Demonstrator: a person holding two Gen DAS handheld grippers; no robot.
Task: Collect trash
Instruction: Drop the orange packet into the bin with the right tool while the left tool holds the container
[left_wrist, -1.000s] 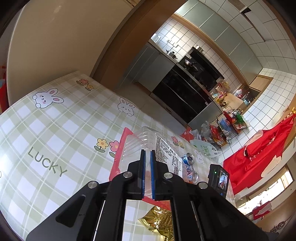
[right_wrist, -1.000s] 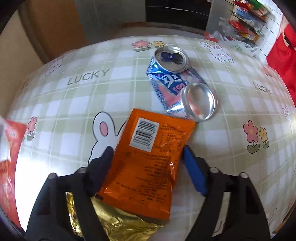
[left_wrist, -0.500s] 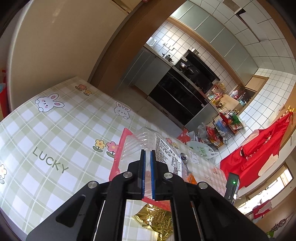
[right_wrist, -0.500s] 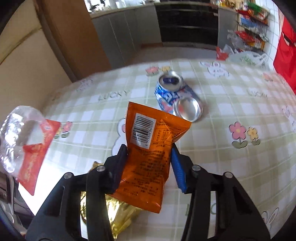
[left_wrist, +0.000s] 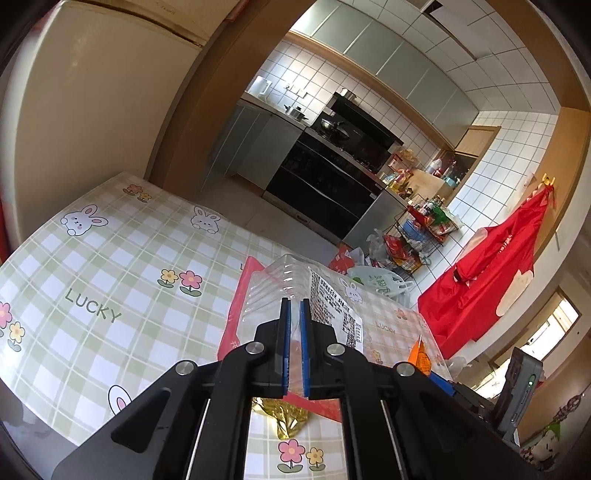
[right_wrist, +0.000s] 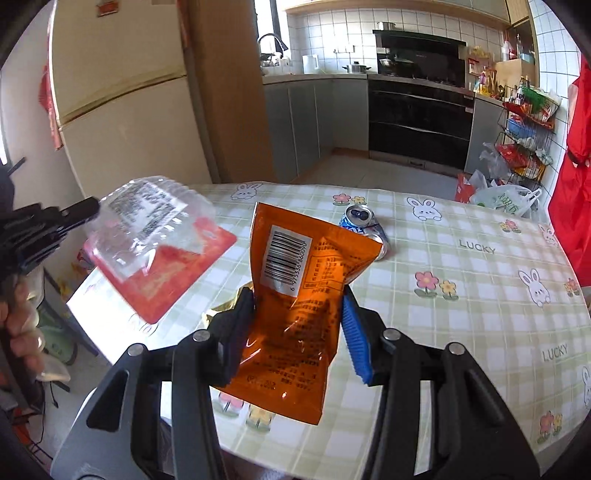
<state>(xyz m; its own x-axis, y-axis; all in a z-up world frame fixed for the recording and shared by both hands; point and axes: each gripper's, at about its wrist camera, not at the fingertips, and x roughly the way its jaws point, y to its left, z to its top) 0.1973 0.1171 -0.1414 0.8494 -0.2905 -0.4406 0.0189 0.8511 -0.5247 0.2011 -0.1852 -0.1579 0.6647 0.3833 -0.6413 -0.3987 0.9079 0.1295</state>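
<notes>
Orange snack bag (right_wrist: 295, 306) sits pinched between the two fingers of the right tool (right_wrist: 295, 325), barcode side facing the camera, upper half sticking up past the fingertips, lower corner hanging down between the arms. Right tool's jaws have just been closing, part-way shut now, pads pressing both sides of the bag, which is lifted clear of the desk (right_wrist: 461, 295). Blue pad (right_wrist: 354, 343) on the right finger, black finger on the left.

Left tool (left_wrist: 294, 347) is clenched nearly flat on a clear plastic clamshell box (left_wrist: 291, 291) with a white printed label; a thin edge of the plastic is caught between the blue pads. A red flat pack (right_wrist: 173, 273) hangs under the box (whether it is stuck to the box or gripped along with it I cannot tell). In the right wrist view, box and red pack are held up at the left, above the desk's corner, with a hand (right_wrist: 22, 325) at the frame edge.

Crushed blue drink can (right_wrist: 364, 225) lies on its side on the green checked cloth, behind the orange bag, apart from both tools. Gold foil wrapper (left_wrist: 282, 417) lies on the desk below the left tool, partly hidden by it. Fridge (right_wrist: 122, 110) stands behind the desk at left.
</notes>
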